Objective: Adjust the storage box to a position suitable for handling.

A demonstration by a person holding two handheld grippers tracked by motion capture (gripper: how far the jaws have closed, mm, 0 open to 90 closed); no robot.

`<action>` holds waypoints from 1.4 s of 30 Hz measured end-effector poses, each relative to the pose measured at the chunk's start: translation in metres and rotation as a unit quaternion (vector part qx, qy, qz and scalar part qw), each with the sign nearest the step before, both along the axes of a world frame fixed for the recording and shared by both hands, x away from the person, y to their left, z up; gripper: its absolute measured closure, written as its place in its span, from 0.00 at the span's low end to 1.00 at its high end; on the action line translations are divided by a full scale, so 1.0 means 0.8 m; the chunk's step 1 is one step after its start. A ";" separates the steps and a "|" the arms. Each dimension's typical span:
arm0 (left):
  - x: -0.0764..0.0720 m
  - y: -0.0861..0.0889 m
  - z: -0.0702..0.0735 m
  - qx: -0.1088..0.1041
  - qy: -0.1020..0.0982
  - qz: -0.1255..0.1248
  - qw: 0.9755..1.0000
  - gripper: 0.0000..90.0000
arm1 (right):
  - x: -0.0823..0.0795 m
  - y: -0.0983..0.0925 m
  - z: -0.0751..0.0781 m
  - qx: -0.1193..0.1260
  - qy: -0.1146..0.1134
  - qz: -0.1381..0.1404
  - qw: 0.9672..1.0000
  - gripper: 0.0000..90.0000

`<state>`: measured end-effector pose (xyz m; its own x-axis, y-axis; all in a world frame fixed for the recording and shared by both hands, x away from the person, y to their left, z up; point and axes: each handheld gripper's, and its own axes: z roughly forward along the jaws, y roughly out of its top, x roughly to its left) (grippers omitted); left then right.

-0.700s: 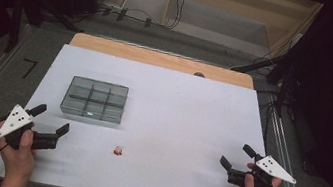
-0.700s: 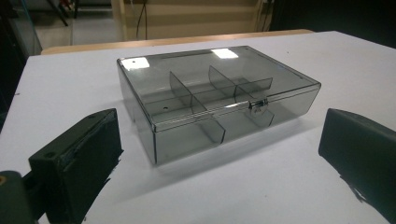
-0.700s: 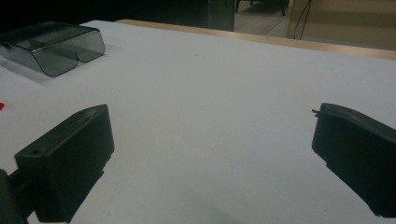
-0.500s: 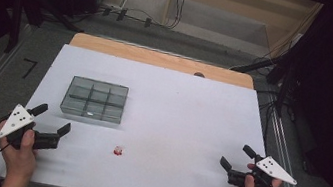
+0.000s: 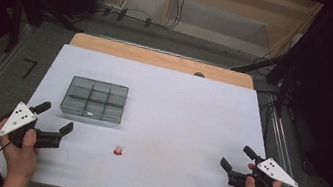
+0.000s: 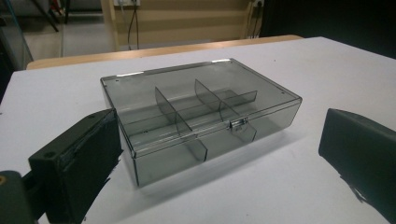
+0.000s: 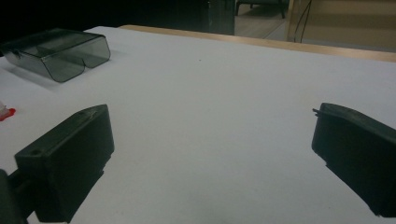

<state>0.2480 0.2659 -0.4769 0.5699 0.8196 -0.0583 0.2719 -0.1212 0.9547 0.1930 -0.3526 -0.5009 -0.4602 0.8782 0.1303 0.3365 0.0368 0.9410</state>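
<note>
Risk entry: left hand-held gripper (image 5: 56, 122), jaws spread and empty, may shove the latched smoky compartment box (image 6: 198, 114) toward the counter's (image 5: 192, 108) far edge instead of gripping it.

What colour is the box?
Smoky see-through grey; the box shows best in the left gripper view.

A white table (image 5: 187, 107) with a wooden far edge (image 5: 160, 58) stands on a grey floor (image 5: 135, 23); cables (image 5: 131, 14) trail beyond, and dark surroundings flank both sides.
</note>
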 end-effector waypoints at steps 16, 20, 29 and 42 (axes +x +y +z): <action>0.016 -0.011 0.032 0.011 0.007 -0.006 1.000 0.00 | 0.001 0.005 -0.002 -0.009 0.004 0.013 1.000 0.00; 0.024 -0.014 0.034 0.009 0.011 0.000 1.000 0.00 | 0.000 0.005 -0.002 -0.005 0.005 0.016 1.000 0.00; 0.048 -0.020 0.041 0.011 0.018 0.005 1.000 0.02 | 0.000 0.006 -0.003 -0.006 0.006 0.017 1.000 0.00; 0.096 -0.010 0.037 0.017 0.042 0.061 0.997 0.09 | 0.003 0.004 -0.008 -0.008 0.012 0.014 1.000 0.00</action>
<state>0.3245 0.2576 -0.4475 0.4601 0.8849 -0.0732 0.3659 -0.1138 0.9237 0.1952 -0.3491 -0.5070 -0.4818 0.8668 0.1282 0.3572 0.0607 0.9320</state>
